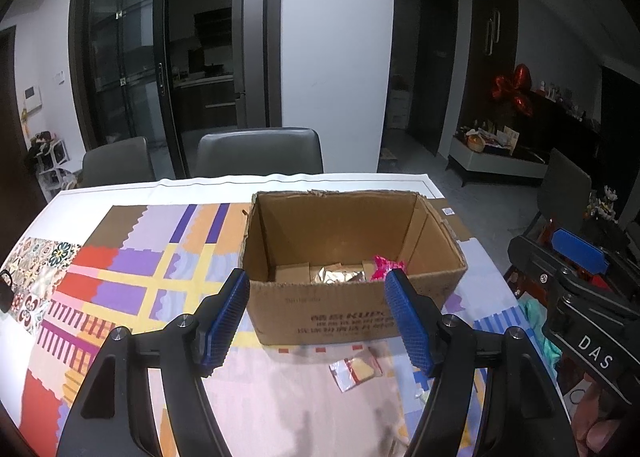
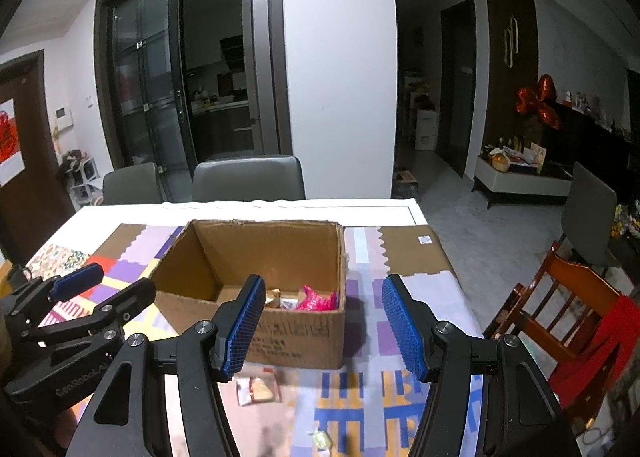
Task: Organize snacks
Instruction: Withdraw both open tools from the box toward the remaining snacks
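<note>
**Observer:** Both tools first. Left gripper (image 1: 316, 321) hangs over the near part of the table, tipped downward and forward, its blue pads spread apart with nothing between them but air; the cardboard box (image 1: 352, 297) merely shows through the gap behind. Released, then.

**Second:** And the other one?

**Observer:** Right gripper (image 2: 324, 325) has much the same pose: angled down toward the tabletop, pads parted, nothing clamped. From the left wrist view it sits off at the right edge, with part of the person's hand (image 1: 596, 421) wrapped under its handle.

**Second:** So they are side by side?

**Observer:** Yes, both pointing at the box, roughly parallel, apart from each other. In the right wrist view the left gripper pokes in from the left edge, level with the box's near corner.

**Second:** Where are the snacks?

**Observer:** Some lie inside the box: a pink wrapper (image 1: 386, 267) against its right side and a silvery foil packet (image 1: 338, 275) beside it. A clear-wrapped snack (image 1: 356, 371) lies on the patterned tablecloth (image 1: 132, 277) just in front of the box, below and between the left gripper's pads. A small wrapped candy (image 2: 322, 439) lies nearer still, by the bottom edge of the right wrist view.

**Second:** Does anything touch them?

**Observer:** No; neither gripper touches any of them.
</note>
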`<action>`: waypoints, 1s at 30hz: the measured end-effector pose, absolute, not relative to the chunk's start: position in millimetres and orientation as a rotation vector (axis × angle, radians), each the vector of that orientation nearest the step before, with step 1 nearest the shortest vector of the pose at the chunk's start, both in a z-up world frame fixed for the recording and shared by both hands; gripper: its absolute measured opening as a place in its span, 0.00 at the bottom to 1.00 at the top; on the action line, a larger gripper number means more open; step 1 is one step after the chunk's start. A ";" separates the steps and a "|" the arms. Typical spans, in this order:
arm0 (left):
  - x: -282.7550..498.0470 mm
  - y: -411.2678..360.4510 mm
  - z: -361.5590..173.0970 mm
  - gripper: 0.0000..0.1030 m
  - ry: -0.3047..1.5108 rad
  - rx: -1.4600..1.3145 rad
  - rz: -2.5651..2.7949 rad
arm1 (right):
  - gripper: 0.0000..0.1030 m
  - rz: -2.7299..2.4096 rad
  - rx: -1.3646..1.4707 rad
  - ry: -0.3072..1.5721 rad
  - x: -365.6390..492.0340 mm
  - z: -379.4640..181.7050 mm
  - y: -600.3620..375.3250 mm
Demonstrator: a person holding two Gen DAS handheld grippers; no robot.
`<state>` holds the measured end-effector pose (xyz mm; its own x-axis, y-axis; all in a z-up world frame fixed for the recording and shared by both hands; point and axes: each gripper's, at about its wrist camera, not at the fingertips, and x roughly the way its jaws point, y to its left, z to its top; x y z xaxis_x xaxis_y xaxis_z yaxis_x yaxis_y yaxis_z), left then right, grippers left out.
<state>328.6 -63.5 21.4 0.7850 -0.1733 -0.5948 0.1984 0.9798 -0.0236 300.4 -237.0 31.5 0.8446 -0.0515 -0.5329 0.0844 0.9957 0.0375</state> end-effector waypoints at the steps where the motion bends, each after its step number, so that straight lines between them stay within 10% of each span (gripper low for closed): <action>1: 326.7 -64.1 21.2 0.68 0.636 0.043 -0.200 | 0.60 -0.070 0.061 0.561 298.1 30.9 -237.4; 30: 297.8 -77.5 -37.0 0.68 0.691 0.182 -0.359 | 0.60 -0.116 0.064 0.657 259.9 -26.6 -235.4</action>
